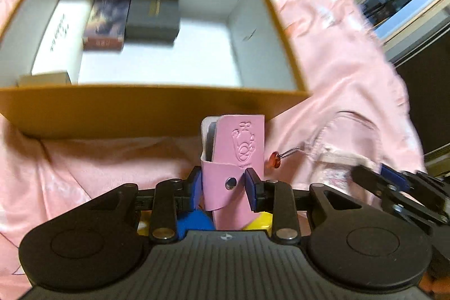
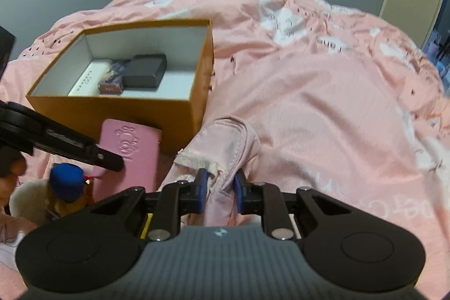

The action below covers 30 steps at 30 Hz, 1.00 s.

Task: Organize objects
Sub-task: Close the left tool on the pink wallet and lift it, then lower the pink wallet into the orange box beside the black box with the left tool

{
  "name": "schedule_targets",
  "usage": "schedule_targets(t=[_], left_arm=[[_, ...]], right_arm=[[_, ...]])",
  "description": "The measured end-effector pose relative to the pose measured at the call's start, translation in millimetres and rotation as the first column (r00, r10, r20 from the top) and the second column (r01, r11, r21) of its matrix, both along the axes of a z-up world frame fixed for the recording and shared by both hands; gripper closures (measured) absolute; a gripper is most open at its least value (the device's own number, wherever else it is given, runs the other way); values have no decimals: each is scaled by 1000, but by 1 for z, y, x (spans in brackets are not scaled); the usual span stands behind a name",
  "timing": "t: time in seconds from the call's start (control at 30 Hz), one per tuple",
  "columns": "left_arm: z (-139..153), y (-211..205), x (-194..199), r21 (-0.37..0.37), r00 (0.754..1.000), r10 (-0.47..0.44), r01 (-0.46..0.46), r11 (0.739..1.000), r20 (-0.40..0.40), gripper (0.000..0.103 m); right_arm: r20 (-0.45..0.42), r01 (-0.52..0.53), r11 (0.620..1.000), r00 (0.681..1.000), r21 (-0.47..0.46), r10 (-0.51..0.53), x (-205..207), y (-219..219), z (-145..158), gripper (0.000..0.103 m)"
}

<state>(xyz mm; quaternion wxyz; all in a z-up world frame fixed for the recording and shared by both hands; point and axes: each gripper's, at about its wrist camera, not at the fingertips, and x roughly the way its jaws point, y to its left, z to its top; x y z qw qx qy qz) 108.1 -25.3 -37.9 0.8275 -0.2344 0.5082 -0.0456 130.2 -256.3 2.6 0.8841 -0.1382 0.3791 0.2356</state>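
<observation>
1. The left gripper (image 1: 225,187) pinches a pink snap-flap case (image 1: 236,159) across its lower body, its blue pads (image 1: 251,187) pressing either side just by the metal snap. The case stands upright at 12 o'clock from the jaws, in front of the near wall of the box. It looks light and semi-stiff, like soft leather over cards (my guess from the white edge showing inside), so it should hold shape under a firm pinch but could slide on the smooth skin. Gripping low near the snap, as now, seems sound.

2. The right gripper (image 2: 220,187) is nearly pressed together on a fold of a pale pink fabric pouch (image 2: 225,142), which lies limp toward 12 o'clock. It is soft and floppy, so it will droop from any hold; the stitched rim looks like the surest grip.

3. The cardboard box (image 1: 140,108) sits at 11 o'clock in the right view, open, on the pink bedcover (image 2: 323,103). Inside lie a dark box (image 1: 153,17), a printed box (image 1: 105,24) and a white box (image 1: 62,38) along its far-left part; free floor remains at the right.
</observation>
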Motion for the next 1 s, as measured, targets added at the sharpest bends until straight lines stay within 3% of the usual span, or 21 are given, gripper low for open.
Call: schedule_targets(t=[0.3,0.5,0.6,0.77,1.0], left_arm=[[47,20,-6,-90,981,53,-37,995,188,69],[70,41,5,-83,956,100,-81,993,276,74],[69,53,24,-85,953,115,-95,992,279,79],[48,78,63,-101,965,145,-125,987,217,80],[34,90,111,-143,959,201,-175,974,198,80]], right_arm=[[127,-72,997,990,19,69,-10,16,49,83],[202,-130,991,972,37,120,4,42,72,83],[217,-142,989,968,51,127,20,59,75,83],[179,-136,987,977,82,120,54,85,65,83],[177,-74,991,983,110,54,93,95,51,83]])
